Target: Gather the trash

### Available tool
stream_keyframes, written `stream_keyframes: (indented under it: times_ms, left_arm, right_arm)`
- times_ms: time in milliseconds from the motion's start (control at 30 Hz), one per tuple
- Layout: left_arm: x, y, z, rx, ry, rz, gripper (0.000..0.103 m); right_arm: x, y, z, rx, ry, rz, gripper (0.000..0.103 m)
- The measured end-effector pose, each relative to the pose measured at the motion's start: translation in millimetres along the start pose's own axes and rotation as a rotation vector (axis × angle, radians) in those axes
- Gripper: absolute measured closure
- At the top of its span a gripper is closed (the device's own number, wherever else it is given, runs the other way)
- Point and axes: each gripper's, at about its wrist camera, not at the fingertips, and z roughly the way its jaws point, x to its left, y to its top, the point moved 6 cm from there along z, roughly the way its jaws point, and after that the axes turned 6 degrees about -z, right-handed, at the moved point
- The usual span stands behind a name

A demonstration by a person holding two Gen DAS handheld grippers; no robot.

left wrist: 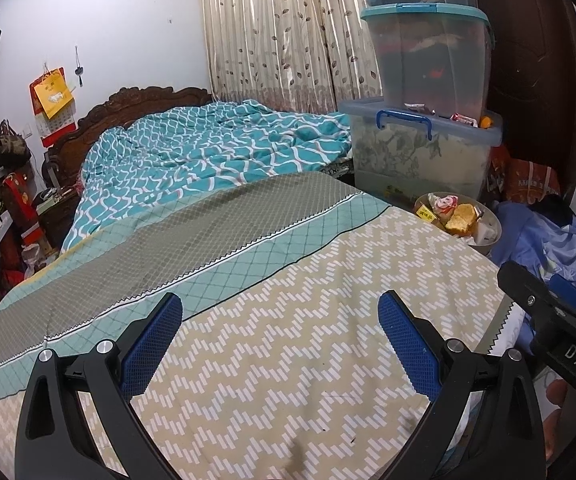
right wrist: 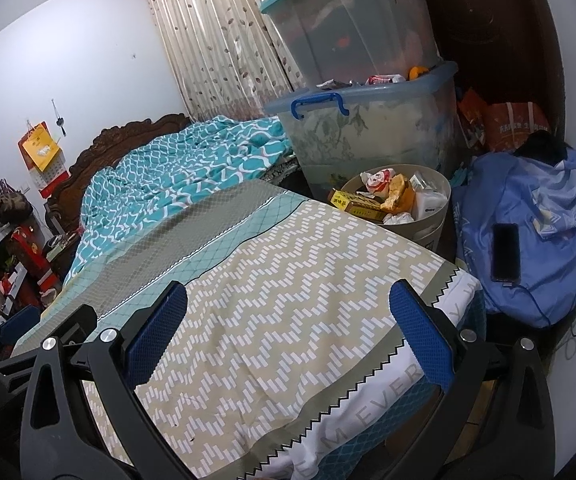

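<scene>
Across the lower half of both frames lies a bed sheet (right wrist: 288, 300) in a beige and white zigzag print, with a grey band and a teal band crossing it toward the upper left. Low in the left wrist view, the left gripper (left wrist: 280, 344) hovers over the sheet with its 2 blue-padded fingers (left wrist: 154, 340) spread wide apart and nothing between them. Low in the right wrist view, the right gripper (right wrist: 288, 340) is likewise spread wide and empty, near the bed's corner. At the centre right of that view stands a round beige trash bin (right wrist: 432, 216), just beside the bed edge, filled with wrappers, a yellow box (right wrist: 358, 203) and orange scraps. Above the bin, 2 clear storage boxes (right wrist: 368, 136) are stacked before a leaf-print curtain (right wrist: 216, 40). At the right, a dark phone (right wrist: 506, 252) rests on a blue garment (right wrist: 536, 240). A teal patterned quilt (left wrist: 208, 148) is bunched at the centre left.
</scene>
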Motion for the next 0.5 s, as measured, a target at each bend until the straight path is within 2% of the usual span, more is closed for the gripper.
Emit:
stream_keyframes:
  times_ms: [500]
  left_arm:
    - [3,9,-18,-0.049,-0.005,0.0,0.009]
  right_arm:
    - [4,9,-17,-0.061,0.005,0.002,0.003]
